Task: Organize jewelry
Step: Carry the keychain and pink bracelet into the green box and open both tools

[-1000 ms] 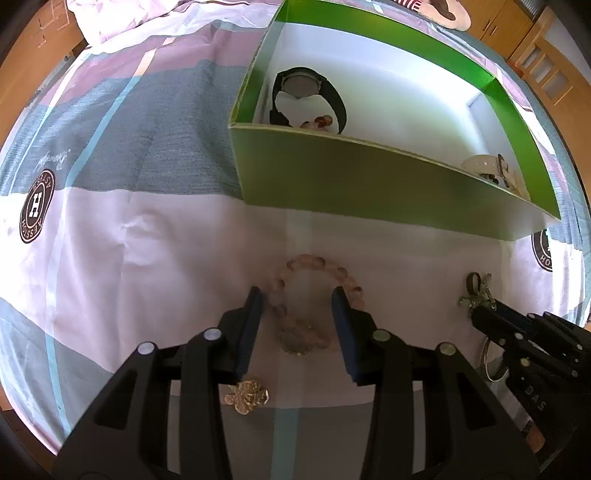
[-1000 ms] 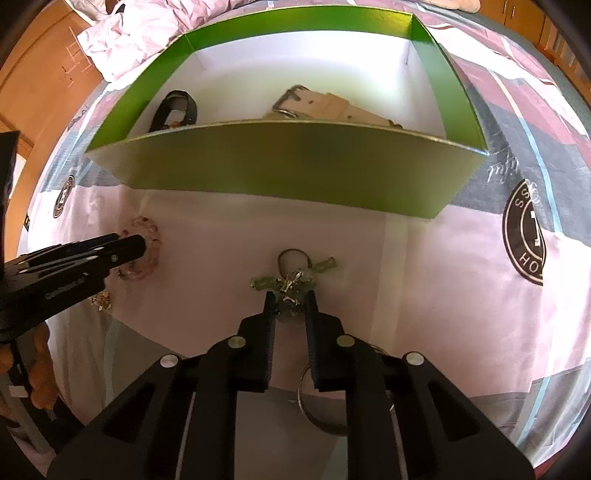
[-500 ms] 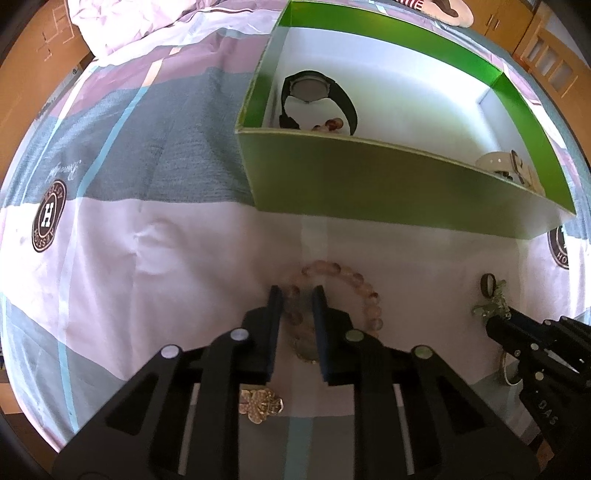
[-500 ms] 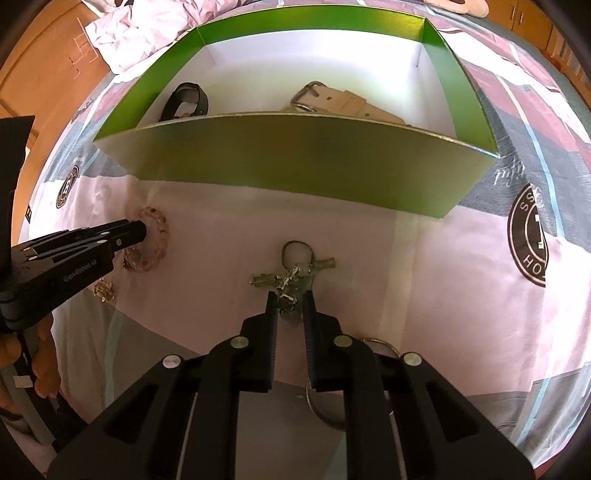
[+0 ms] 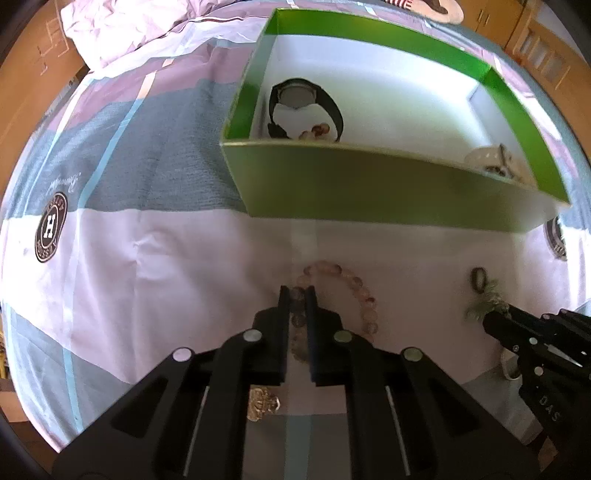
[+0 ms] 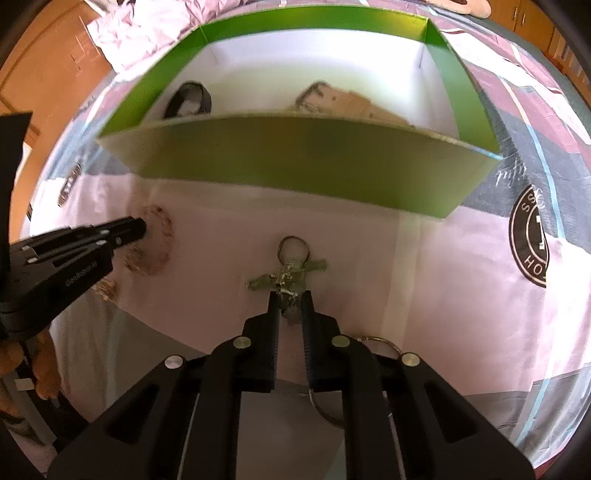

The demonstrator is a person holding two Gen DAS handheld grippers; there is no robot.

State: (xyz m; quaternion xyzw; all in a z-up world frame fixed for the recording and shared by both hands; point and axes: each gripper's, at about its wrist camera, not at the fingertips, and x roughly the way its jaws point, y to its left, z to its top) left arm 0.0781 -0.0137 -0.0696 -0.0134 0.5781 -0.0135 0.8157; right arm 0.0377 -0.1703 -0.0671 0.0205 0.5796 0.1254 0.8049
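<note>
A pink bead bracelet (image 5: 354, 291) lies on the bedsheet in front of a green box (image 5: 369, 192). My left gripper (image 5: 297, 295) is shut on the bracelet's left side; it also shows in the right wrist view (image 6: 140, 229) beside the bracelet (image 6: 155, 243). My right gripper (image 6: 290, 299) is shut on a green-and-silver charm with a ring (image 6: 291, 273); the left wrist view shows that charm (image 5: 484, 299) at the gripper's tip (image 5: 491, 321). The box (image 6: 295, 155) holds a black watch (image 5: 306, 107) and a beige strap (image 6: 351, 103).
A small gold charm (image 5: 262, 402) lies on the sheet under my left gripper. A metal ring (image 6: 380, 341) lies partly under my right gripper. The bedsheet (image 5: 147, 266) has round logos (image 5: 50, 227), and a crumpled quilt (image 5: 140, 29) lies at the back left.
My left gripper has shut on the bead bracelet's left side and both views have drawn back a little from the box. My right gripper stays shut on the charm.
</note>
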